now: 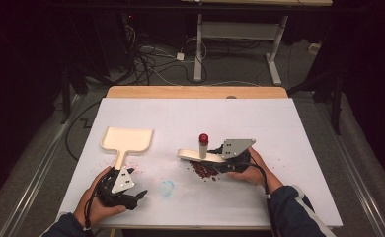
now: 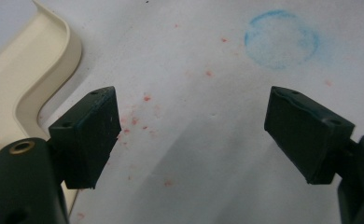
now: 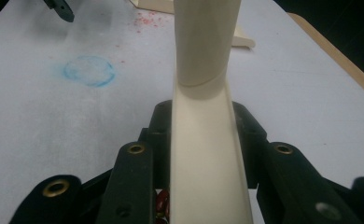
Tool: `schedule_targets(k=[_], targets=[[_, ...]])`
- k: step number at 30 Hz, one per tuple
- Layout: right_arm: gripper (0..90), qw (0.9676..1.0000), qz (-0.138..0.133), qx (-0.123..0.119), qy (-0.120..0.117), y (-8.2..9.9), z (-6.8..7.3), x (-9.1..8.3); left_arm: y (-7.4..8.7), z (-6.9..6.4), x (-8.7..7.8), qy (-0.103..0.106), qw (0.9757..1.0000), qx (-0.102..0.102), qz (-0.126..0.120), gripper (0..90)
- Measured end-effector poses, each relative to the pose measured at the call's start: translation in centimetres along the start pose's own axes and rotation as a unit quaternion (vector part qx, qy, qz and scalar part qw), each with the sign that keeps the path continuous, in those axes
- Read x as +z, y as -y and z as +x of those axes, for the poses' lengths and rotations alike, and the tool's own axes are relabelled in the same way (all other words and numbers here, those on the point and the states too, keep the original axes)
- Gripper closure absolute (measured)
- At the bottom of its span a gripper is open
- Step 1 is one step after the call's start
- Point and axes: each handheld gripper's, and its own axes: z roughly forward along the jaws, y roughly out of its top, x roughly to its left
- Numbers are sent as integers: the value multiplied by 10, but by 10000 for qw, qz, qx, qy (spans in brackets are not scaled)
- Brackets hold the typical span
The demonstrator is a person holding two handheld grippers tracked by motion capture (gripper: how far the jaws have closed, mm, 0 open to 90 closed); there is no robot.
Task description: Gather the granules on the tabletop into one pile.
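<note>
Our right gripper (image 1: 219, 160) jaws clamp a cream scraper (image 3: 207, 140) above the beans (image 1: 200, 169); our left gripper (image 2: 189, 135) jaws gape wide beside the dustpan (image 1: 127, 139).

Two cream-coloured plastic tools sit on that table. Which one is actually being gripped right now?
The cream brush beside the beans: the right gripper clamps its handle. The dustpan lies free, the left gripper open beside its handle.
</note>
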Motion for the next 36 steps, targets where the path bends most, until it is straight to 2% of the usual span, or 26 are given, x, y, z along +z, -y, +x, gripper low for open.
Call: schedule_targets(k=[7, 11, 13, 15, 18, 21, 25, 28, 30, 36], targets=[[681, 9992, -135, 64, 378, -2, -3, -10, 0, 0, 0, -17, 10000, 0, -18, 176], [681, 9978, -373, 168, 530, -8, -5, -23, -1, 0, 0, -23, 10000, 12, -8, 176], [681, 9971, -529, 224, 495, -12, -3, -33, 0, 0, -1, -27, 10000, 9, -12, 176], [681, 9969, -662, 231, 365, -17, 2, -42, 0, 0, -1, -29, 10000, 2, -15, 176], [681, 9962, -809, 313, -108, -17, 13, -52, 0, 0, -1, -31, 10000, 6, -5, 176], [681, 9956, -731, 343, -485, -11, 23, -52, -1, -1, -1, -36, 10000, 15, -6, 176], [680, 9927, -571, 461, -954, -1, 35, -42, -2, -1, 0, -30, 10000, 20, -5, 176], [681, 9938, -291, 379, -1006, 2, 39, -31, -2, -1, 1, -18, 10000, 37, 13, 176], [681, 9930, -370, 501, -1007, 5, 36, -26, -2, -1, 1, -5, 10000, 35, 11, 176], [680, 9935, -373, 632, -865, 6, 20, -18, -2, 0, 2, 13, 10000, 30, 34, 176]])
